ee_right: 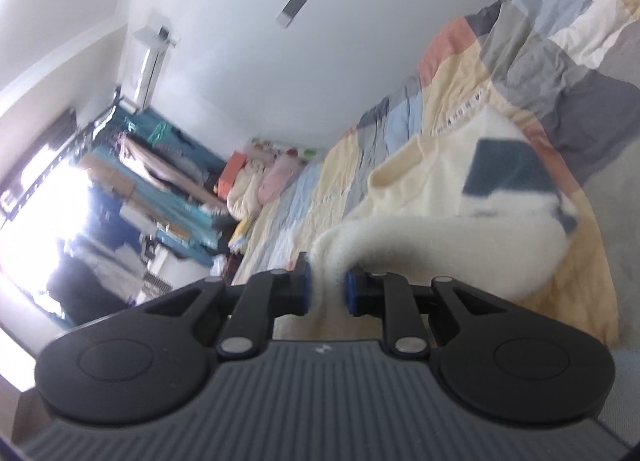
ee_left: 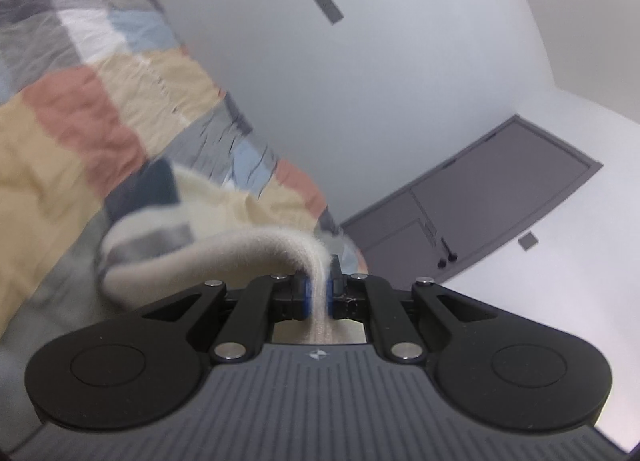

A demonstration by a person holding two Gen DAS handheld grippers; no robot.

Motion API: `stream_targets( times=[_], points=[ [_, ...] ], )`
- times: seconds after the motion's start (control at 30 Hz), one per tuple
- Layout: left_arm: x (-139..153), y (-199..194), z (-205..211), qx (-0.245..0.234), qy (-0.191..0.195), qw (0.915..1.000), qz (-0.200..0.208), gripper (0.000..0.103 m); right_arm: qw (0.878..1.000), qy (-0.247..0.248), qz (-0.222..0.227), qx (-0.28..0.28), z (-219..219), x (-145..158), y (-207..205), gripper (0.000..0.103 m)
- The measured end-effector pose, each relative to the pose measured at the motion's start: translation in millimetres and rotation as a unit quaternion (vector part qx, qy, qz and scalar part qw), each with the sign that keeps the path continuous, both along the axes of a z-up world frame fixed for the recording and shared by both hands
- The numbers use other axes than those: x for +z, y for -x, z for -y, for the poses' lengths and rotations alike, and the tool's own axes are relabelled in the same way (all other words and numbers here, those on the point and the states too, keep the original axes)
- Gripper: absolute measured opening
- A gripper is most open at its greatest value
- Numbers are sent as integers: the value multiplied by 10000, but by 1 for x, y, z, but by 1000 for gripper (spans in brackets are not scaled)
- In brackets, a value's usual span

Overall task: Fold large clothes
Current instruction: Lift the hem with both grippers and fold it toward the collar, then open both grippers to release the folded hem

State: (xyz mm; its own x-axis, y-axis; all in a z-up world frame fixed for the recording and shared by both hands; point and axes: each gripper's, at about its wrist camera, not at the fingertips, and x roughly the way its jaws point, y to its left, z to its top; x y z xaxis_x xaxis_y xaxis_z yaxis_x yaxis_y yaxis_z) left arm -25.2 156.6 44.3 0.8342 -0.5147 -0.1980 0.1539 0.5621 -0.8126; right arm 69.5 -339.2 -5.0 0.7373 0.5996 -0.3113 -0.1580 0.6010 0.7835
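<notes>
Left gripper (ee_left: 318, 293) is clenched on an edge of the cream fleece garment (ee_left: 208, 257); right gripper (ee_right: 327, 287) likewise grasps a thicker bunch of it (ee_right: 400, 233). The garment hangs between both, part lifted off the patchwork bed quilt (ee_left: 80, 121). Judgement: fold barely begun; no finished fold is visible, laying over and flattening remain.

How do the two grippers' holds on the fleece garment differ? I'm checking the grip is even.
The left gripper pinches a thin strip of the cream fleece garment, jaws almost together. The right gripper clamps a thicker bunch, jaws wider apart. Both are shut on the garment above the patchwork quilt.
</notes>
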Motion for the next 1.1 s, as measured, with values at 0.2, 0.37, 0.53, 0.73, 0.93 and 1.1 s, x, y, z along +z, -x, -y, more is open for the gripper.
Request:
stream_targets(
  times=[0.2, 0.37, 0.53, 0.73, 0.93, 1.1],
  points=[
    [3, -87, 13, 221, 15, 9994, 247, 8, 9989, 86, 139, -443, -9, 1, -71, 21],
    [-11, -159, 19, 494, -169, 9980, 344, 8, 9955, -9, 126, -941, -16, -17, -133, 21],
    [-45, -232, 25, 438, -257, 9984, 266, 8, 9914, 204, -53, -1291, -17, -47, -192, 21],
    [-85, -306, 26, 358, -688, 9970, 62, 8, 9897, 433, -259, -1338, -18, -87, -246, 21],
    [-139, -351, 20, 336, -687, 9969, -210, 9, 9855, 625, -569, -1469, -28, -133, -284, 21],
    [-181, -379, 10, 334, -490, 9960, -672, 9, 9846, 816, -662, -1395, -32, -147, -303, 21]
  ],
)
